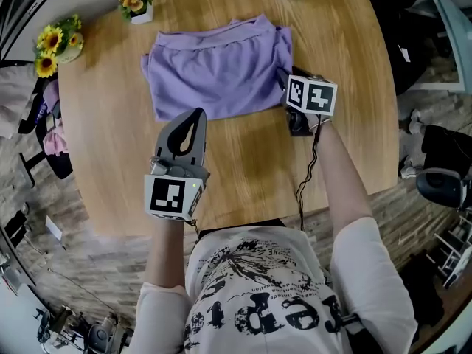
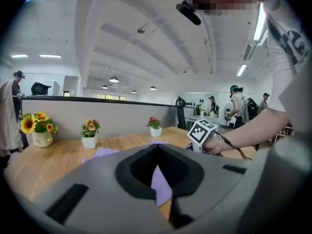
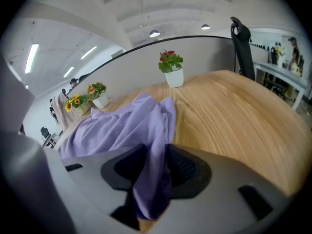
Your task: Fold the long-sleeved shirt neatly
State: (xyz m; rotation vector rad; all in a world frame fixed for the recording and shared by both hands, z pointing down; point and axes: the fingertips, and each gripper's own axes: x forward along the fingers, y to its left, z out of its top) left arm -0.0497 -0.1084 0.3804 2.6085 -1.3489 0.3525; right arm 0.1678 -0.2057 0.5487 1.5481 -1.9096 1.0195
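Quick rundown of where things stand. The purple shirt (image 1: 217,68) is lying on the far half of the wooden table (image 1: 251,161), already partly folded into a rough rectangle, with its long side running left to right in front of the person. So the cloth sits beyond both tongs, and anything lifted probably has to travel away from the person or across that long side.

The left tongs (image 1: 196,115) are at the near edge, toward the shirt's left end. The right tongs (image 1: 286,80) are at the right-hand short end, further out over the table. Each is right at its own bit of cloth, so neither hand really beats the other on reach.

The head view gives the layout, but the right jaws are mostly hidden under the marker cube (image 1: 311,96). The right gripper view fills that in. The jaws are clamped on a bunched fold of shirt that rises off the table in a ridge and hangs through the gap.

In the left gripper view, the jaws are together at the tips, with a strip of purple in the slot and bare wood below. That looks like a pinch on the near hem, though it's a thin bite. The likely risk is the two ends lifting unevenly.
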